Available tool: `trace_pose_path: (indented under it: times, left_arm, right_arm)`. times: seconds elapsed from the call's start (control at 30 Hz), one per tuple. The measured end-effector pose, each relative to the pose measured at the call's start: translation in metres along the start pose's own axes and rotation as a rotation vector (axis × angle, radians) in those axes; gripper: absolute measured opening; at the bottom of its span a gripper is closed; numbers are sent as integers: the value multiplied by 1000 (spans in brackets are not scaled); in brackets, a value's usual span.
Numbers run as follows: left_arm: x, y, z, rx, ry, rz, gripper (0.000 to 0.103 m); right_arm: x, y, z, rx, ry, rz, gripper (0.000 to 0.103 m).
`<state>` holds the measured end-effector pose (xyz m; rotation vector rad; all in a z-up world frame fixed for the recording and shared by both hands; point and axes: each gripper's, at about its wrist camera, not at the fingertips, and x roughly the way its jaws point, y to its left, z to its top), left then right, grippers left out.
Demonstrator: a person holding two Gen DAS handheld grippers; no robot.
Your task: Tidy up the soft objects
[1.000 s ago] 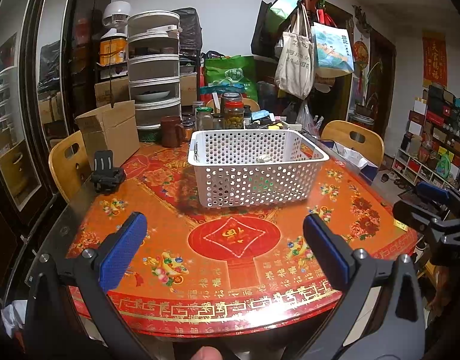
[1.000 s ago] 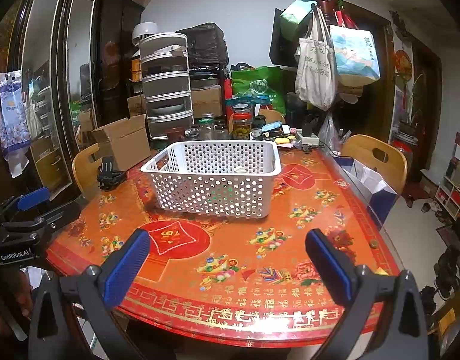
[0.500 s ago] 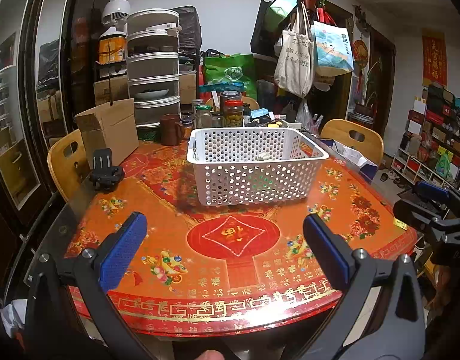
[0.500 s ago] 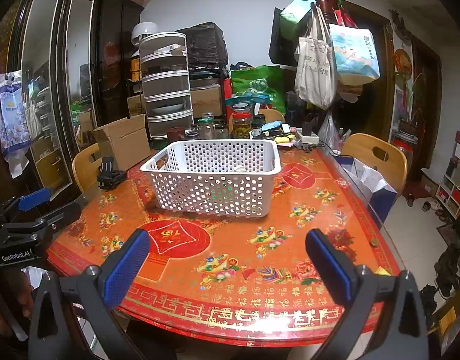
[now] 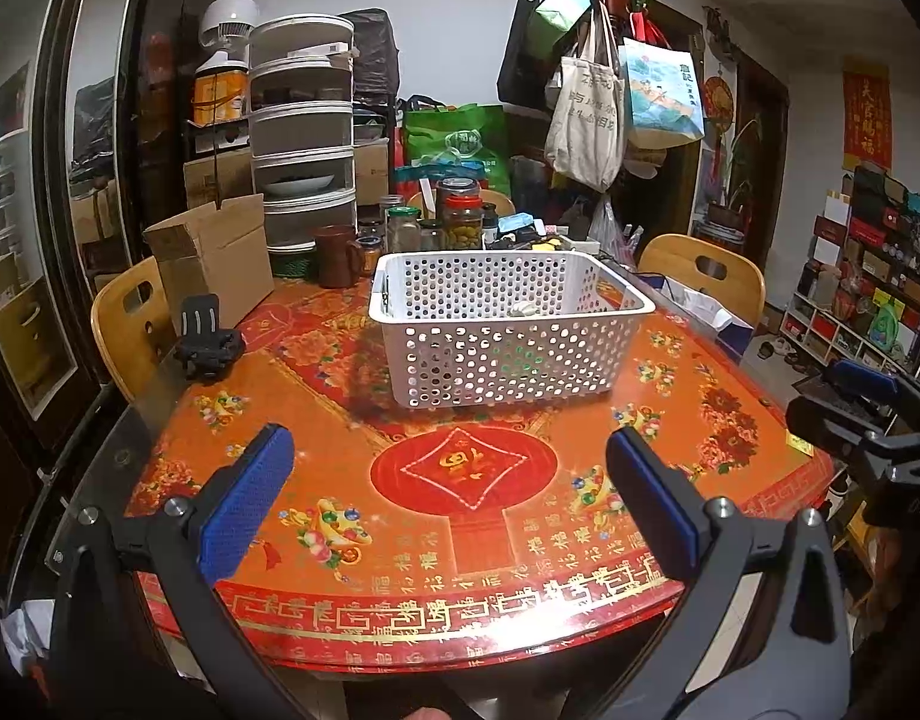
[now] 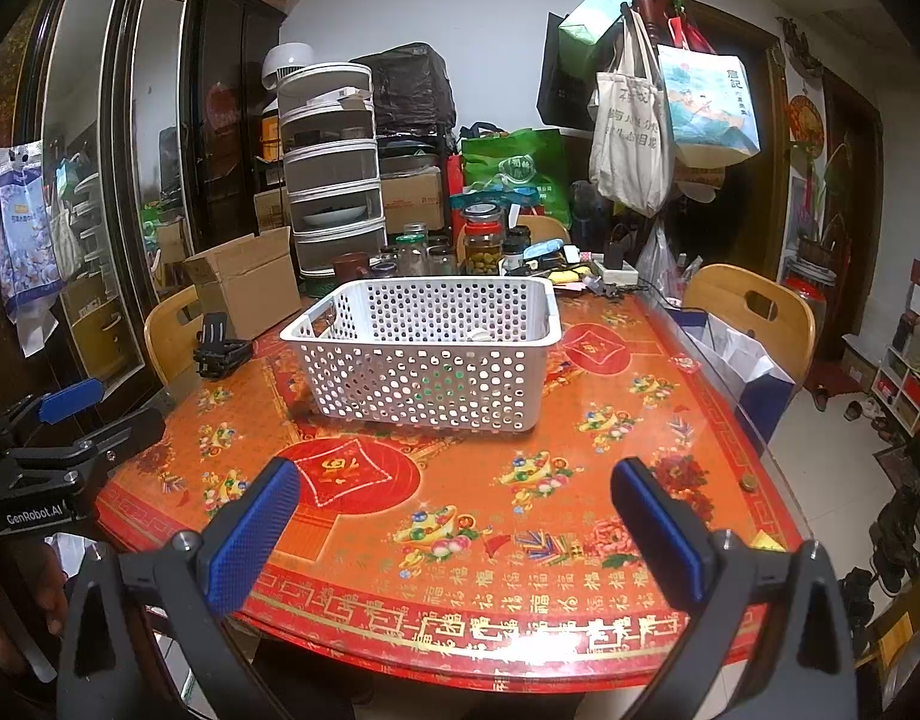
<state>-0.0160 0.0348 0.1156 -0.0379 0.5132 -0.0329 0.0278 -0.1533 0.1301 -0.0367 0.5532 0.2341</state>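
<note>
Both grippers, left (image 5: 447,498) and right (image 6: 453,516), hover released (empty) near the white perforated plastic basket (image 5: 508,354); sorting seems finished, withdrawal likely next.

A white perforated plastic basket (image 5: 508,336) stands upright on the red-and-orange patterned tablecloth (image 5: 460,480), towards the table's far half. Inside it, a small pale object (image 5: 523,309) shows above the near rim, and something green (image 6: 438,375) glimpses through the holes; neither is clear.
</note>
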Motion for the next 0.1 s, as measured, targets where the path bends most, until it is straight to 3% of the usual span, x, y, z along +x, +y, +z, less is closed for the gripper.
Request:
trace_pose_path:
  times: [0.1]
  left_arm:
    - [2, 1, -1, 2, 3, -1, 103]
  right_arm:
    - [0, 0, -1, 1, 1, 0, 103]
